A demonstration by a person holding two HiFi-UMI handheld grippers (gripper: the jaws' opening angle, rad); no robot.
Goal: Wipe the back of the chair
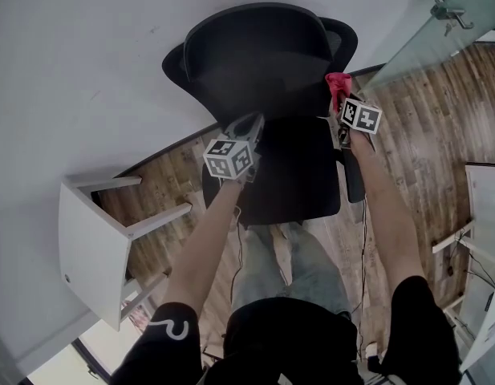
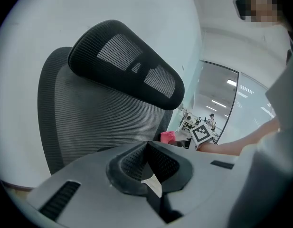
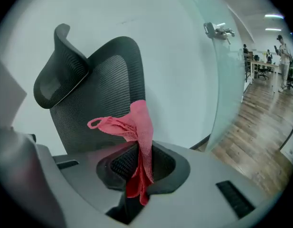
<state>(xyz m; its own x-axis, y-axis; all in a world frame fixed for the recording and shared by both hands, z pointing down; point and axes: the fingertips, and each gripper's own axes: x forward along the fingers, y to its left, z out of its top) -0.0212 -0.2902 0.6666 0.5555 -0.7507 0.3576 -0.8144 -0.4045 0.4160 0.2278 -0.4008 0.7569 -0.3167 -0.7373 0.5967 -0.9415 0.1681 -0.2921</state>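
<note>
A black office chair stands against the white wall, with its mesh back (image 1: 255, 62) and its headrest (image 2: 122, 65) facing me. My left gripper (image 1: 251, 123) hovers over the seat (image 1: 295, 175) just in front of the backrest (image 2: 89, 118); its jaws are shut with nothing between them. My right gripper (image 1: 340, 107) is shut on a red cloth (image 1: 337, 85), held at the backrest's right edge. In the right gripper view the cloth (image 3: 139, 127) sticks up from the jaws, close in front of the mesh back (image 3: 108, 89).
A white stand (image 1: 87, 239) lies tipped on the wooden floor at the left. A glass partition (image 1: 440, 30) with a metal fitting (image 1: 448, 10) rises at the right. The chair's right armrest (image 1: 353, 175) lies under my right forearm. White furniture (image 1: 484, 215) is at the right edge.
</note>
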